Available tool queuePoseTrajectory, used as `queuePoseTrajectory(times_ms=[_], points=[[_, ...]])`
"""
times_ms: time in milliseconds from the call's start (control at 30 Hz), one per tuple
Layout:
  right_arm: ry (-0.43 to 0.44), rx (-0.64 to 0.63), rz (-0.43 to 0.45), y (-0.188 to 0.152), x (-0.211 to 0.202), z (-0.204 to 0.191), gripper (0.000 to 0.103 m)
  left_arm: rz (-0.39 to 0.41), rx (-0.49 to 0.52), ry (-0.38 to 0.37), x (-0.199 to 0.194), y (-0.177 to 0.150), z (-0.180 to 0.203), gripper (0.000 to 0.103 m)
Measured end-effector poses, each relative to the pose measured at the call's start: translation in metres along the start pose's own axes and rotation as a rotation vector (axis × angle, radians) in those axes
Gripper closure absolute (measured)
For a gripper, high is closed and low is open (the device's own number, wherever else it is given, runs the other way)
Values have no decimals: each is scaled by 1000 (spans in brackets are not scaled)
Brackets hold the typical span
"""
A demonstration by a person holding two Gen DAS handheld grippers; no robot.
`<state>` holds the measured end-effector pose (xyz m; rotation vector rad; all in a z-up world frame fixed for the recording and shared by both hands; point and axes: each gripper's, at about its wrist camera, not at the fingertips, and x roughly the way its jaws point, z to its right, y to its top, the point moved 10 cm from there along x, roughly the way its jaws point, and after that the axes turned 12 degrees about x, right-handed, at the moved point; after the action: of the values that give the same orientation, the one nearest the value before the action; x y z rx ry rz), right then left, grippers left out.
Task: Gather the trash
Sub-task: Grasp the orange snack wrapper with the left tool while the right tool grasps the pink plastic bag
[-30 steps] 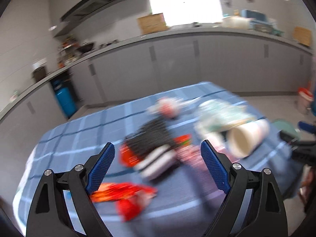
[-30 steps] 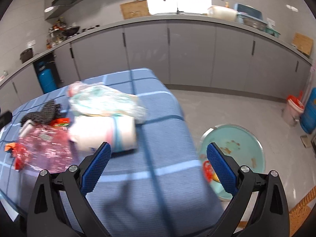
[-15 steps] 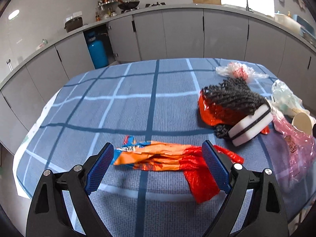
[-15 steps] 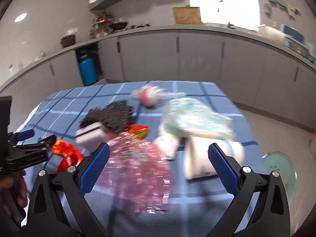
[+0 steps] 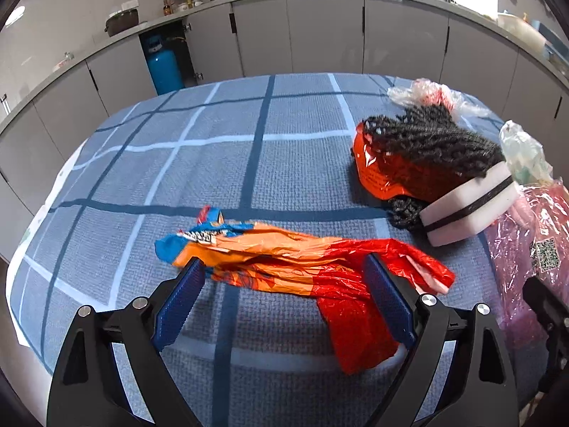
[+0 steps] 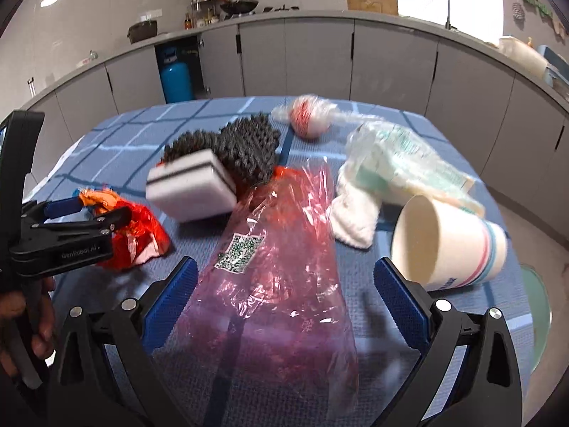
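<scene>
Item: orange-and-red wrapper [image 5: 284,267]. Crumpled flat plastic, blue at one end, lying near the front edge of the tabletop [image 5: 220,142], which wears a blue checked cloth. The left gripper [image 5: 284,291] hangs low over it, jaws wide, blue pads to either side of the wrapper's middle; nothing held. From the right wrist view the left gripper's fingers [image 6: 85,213] sit right at the wrapper [image 6: 135,235], though whether they touch it I cannot tell.

Item: pink transparent bag [image 6: 281,270], printed code label on top, lying lengthwise toward the front edge. The right gripper [image 6: 284,295] is spread wide on either side of it, empty.

Item: white sponge [image 6: 192,188], dark band round it, leaning on a black knitted cloth [image 6: 245,146], with a red foil pouch [image 5: 384,174] under both.

Item: paper cup [image 6: 448,245] on its side, mouth toward the viewer, just right of the pink bag.

Item: white wad [image 6: 355,217] and a greenish plastic pack [image 6: 402,156] behind the cup; a clear bag with something red inside [image 6: 309,117] toward the far side.

Item: pale green bin [image 6: 540,302] at the tabletop's right, only its rim showing.

Step in hand, by my reckoning: the opening pick, all the litter on view being still on the cloth. Next move calls for lowering the left gripper until the pads straddle a bunched fold, closing firmly, lifting clear, then carrying across to the bin.
</scene>
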<state>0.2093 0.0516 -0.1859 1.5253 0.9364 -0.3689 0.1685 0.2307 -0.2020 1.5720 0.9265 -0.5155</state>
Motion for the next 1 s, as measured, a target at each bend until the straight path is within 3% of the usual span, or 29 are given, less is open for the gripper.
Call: queuePoseTrajectory(times_ms=[100,167,267,433,700,1000], points=[[11,-1,-35,-6,8,-1,23,-2,1,-3,1,-1,2,16],[23,0,-55,-10,11,-3,33,-4,-8,-30,0,-2,6,25],[41,-7,-84,-17,15,-6,49,-2,-5,-71,-3,-2,15,46],[68,-31,-93,-22,14,-16,67,4,14,-116,-8,-2,26,93],[117,-48,-63,-20,-2,-28,81,46,37,-80,-26,5,18,100],[157,-46,24,0,-40,-32,83,179,56,16,-76,33,-3,100]])
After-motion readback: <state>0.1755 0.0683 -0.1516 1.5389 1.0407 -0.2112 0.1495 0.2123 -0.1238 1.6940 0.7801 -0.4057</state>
